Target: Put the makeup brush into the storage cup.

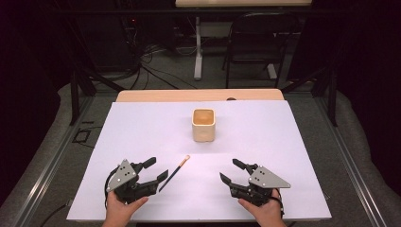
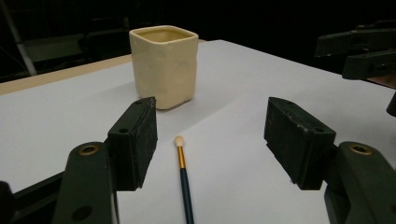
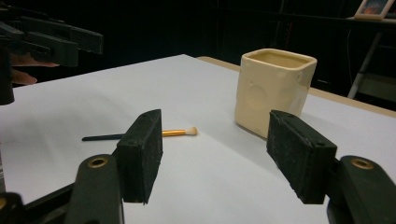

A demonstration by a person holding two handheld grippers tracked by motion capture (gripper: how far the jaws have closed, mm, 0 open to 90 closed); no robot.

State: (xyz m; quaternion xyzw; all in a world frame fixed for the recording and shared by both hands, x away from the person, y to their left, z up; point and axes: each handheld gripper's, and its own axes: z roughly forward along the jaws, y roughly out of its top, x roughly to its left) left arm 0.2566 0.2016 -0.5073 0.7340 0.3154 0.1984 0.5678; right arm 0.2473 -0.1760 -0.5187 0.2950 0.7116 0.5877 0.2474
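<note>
High view shows your left gripper (image 1: 158, 168) and right gripper (image 1: 228, 171) low at the near table edge, both angled inward (jaws wide apart, empty); the brush (image 1: 174, 172) lies between them, before the cup (image 1: 204, 125).

Cream square cup (image 1: 204, 125); brush (image 1: 174, 173) with dark blue handle, gold ferrule, pale tip; white sheet (image 1: 265, 142) over tan desk (image 1: 198, 95); black fingers (image 2: 135, 140).

Each gripper, left gripper (image 1: 157, 170) and right gripper (image 1: 230, 171), is matte black with blocky rubber-padded jaws, brass-ringed pivot holes, and a grey three-cornered plate dotted with screws on top.
</note>
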